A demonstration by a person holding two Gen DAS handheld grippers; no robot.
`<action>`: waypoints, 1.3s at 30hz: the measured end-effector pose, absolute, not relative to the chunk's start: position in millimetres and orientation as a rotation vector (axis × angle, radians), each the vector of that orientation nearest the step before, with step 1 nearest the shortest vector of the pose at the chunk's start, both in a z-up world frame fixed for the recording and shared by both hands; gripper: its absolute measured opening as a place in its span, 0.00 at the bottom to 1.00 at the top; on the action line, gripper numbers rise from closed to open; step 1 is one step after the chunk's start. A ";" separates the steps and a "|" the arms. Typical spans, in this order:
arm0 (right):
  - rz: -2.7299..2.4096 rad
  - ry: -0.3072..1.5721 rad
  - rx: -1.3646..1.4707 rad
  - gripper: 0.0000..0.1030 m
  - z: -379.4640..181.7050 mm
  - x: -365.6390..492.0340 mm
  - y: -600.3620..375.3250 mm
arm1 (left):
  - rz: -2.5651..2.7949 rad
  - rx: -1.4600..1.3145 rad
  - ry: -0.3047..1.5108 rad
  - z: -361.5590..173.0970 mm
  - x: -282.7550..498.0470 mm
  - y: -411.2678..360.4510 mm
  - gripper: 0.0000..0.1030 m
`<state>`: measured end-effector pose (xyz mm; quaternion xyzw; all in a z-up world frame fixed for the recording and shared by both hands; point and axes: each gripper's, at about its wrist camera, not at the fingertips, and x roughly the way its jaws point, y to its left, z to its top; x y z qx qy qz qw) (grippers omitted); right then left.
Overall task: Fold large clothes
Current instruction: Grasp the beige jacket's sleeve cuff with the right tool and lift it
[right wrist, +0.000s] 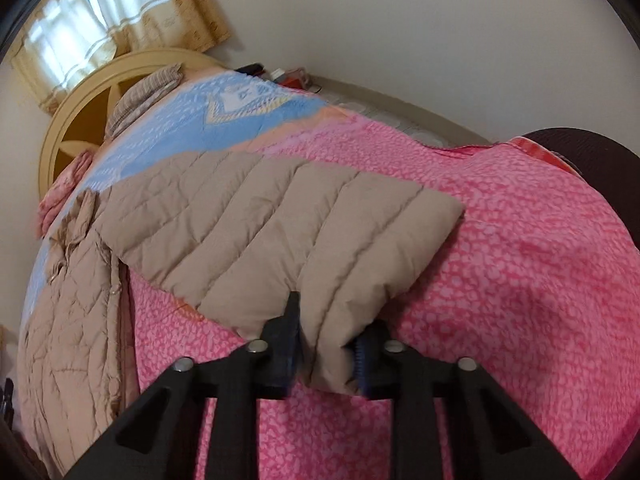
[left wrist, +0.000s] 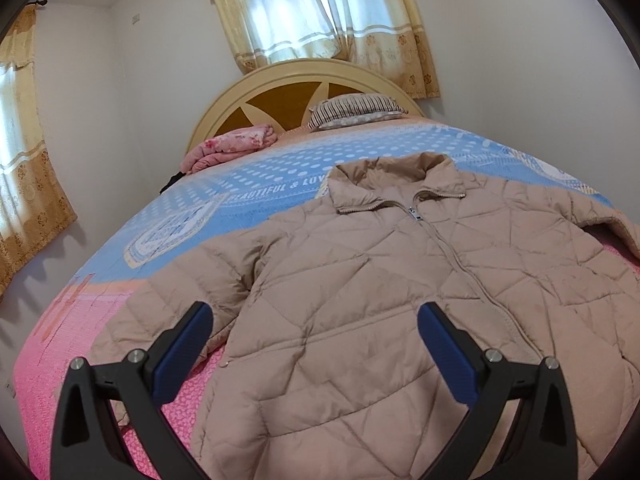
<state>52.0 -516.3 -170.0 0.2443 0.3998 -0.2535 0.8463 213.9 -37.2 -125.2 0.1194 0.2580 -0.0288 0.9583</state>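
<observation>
A beige quilted jacket lies face up on the bed, zipped, collar toward the headboard. My left gripper is open and empty, hovering over the jacket's lower left front near its left sleeve. In the right wrist view my right gripper is shut on the edge of the jacket's right sleeve near the cuff, which stretches out sideways over the pink part of the cover. The jacket body shows at the left of that view.
The bed has a blue and pink cover and a cream headboard. A striped pillow and a folded pink blanket lie at its head. Curtained windows and white walls surround it. Small items sit past the bed's far side.
</observation>
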 end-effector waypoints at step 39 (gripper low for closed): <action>0.084 0.490 -0.358 0.09 -20.9 208.4 -138.6 | 0.084 0.184 0.529 -112.9 250.6 55.1 1.00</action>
